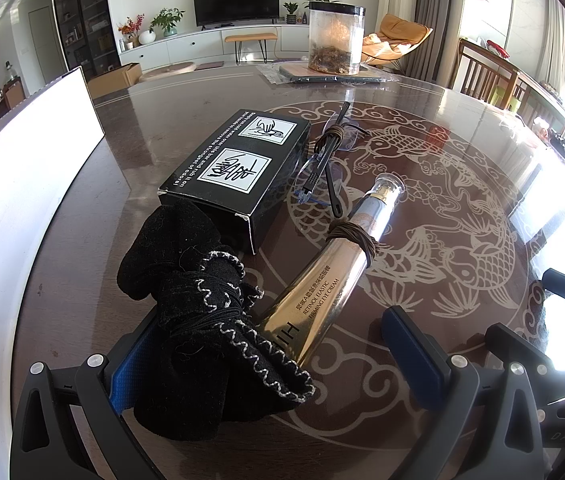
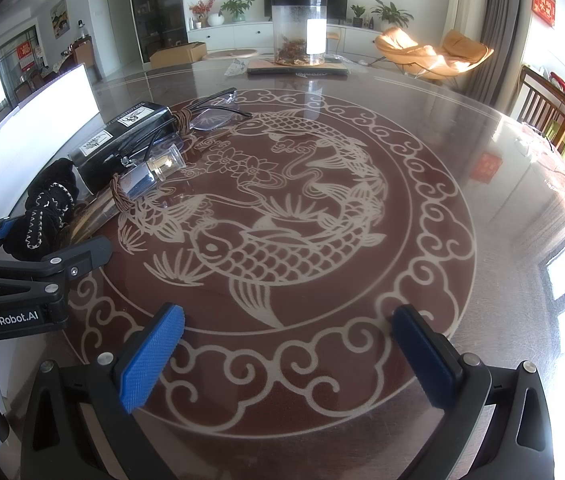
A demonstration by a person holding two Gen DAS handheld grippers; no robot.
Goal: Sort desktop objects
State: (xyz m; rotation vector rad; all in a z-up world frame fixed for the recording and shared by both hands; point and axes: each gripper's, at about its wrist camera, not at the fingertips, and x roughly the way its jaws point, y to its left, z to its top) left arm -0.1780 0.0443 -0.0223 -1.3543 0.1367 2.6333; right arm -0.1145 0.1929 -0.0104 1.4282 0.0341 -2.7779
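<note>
The black pouch (image 1: 210,320) lies on the worktop (image 1: 422,128) between the jaws of the left gripper (image 1: 278,356), which stand apart; it touches the left blue pad (image 1: 130,376), well clear of the other. Just right of the pouch lies a gold cream tube (image 1: 334,272) wound with brown cord. Beyond the pouch sits a black box (image 1: 238,168), and beyond the tube a pair of glasses (image 1: 326,160). The right gripper (image 2: 282,356), far right of the pouch, hangs over bare worktop with jaws apart and empty.

My left gripper (image 2: 22,276) reads "GenRobot.AI"; the gold tube (image 1: 314,300) reads "RETINOL ELASTIC FIRMING EYE CREAM".
</note>
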